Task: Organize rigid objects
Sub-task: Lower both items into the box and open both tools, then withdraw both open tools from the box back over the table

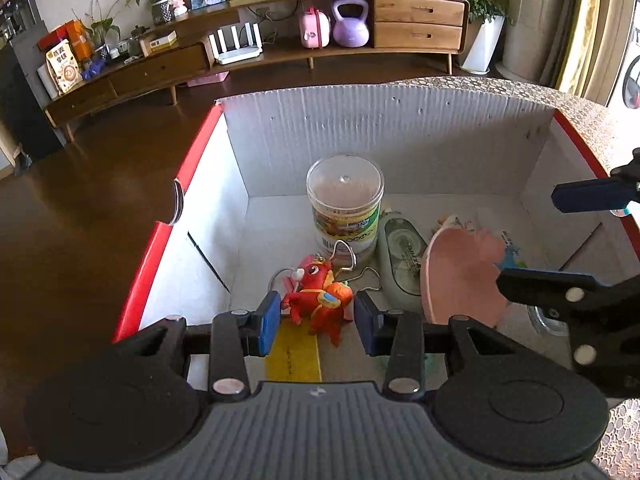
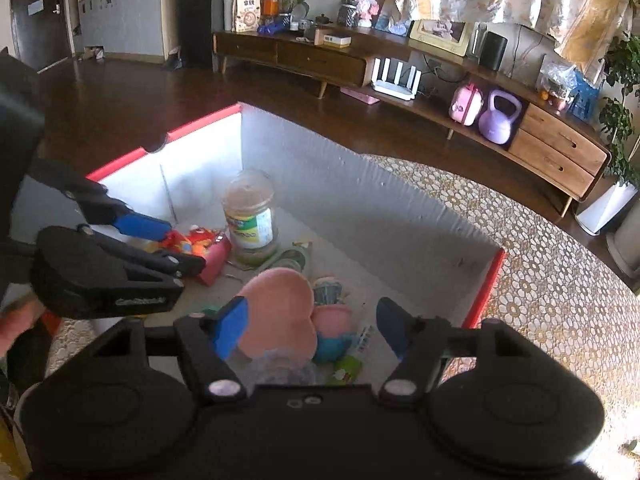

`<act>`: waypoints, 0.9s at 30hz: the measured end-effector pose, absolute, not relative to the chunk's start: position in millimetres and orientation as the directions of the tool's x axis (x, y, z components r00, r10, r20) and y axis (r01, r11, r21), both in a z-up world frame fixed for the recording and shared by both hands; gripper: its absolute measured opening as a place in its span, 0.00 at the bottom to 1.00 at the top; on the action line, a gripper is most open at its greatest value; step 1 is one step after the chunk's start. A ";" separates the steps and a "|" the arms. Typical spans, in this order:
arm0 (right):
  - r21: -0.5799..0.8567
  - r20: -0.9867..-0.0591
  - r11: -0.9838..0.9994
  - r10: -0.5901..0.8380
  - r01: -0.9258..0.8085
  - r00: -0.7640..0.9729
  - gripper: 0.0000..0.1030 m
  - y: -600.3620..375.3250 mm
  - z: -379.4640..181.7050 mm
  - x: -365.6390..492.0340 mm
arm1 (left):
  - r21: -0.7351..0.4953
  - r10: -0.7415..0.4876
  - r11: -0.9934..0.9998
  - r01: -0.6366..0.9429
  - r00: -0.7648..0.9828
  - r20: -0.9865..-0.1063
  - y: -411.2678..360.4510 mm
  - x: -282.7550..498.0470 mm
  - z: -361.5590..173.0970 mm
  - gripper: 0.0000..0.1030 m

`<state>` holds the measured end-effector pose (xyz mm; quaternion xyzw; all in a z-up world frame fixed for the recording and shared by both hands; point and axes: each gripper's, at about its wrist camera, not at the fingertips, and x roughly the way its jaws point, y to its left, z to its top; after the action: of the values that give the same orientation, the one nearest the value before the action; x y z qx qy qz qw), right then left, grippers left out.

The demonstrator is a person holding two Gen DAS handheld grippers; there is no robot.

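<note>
A white box with red edges (image 1: 280,136) holds a clear-lidded jar with a green label (image 1: 345,204), a red dragon toy (image 1: 318,298) with wire hooks, a pale green flat bottle (image 1: 402,256) and a pink plush pig (image 1: 456,276). My left gripper (image 1: 316,316) is open, its blue pads on either side of the dragon toy. My right gripper (image 2: 312,326) is open above the pink plush pig (image 2: 280,312). The right view also shows the jar (image 2: 250,216), the dragon toy (image 2: 192,242) and the left gripper (image 2: 168,246).
The box (image 2: 360,184) stands on a table with a patterned lace cloth (image 2: 540,264). Small packets lie near the pig in the box. Behind are a dark wood floor and a long wooden sideboard (image 1: 416,20) with a purple kettlebell, a router and plants.
</note>
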<state>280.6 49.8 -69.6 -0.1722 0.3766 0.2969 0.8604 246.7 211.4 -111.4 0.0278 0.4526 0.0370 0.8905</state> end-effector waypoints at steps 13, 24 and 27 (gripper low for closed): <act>-0.078 -0.695 0.744 0.436 -0.663 0.572 0.71 29.1 -31.2 237.4 | 0.070 0.087 0.996 -0.051 0.641 -0.763 204.6 219.9 -93.4 0.60; -0.070 -0.641 0.743 0.477 -0.665 0.601 0.75 -0.4 -0.4 199.9 | 0.072 0.075 0.997 -0.034 0.707 -0.703 176.8 187.7 -55.8 0.60; -0.067 -0.625 0.752 0.481 -0.656 0.615 0.78 -11.4 5.7 190.5 | 0.070 0.065 0.997 -0.023 0.723 -0.688 166.3 178.6 -46.3 0.60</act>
<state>190.5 -11.4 5.7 -0.1459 0.2997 0.3207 0.8866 178.6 166.3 -46.3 0.0282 0.3713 0.0238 0.9278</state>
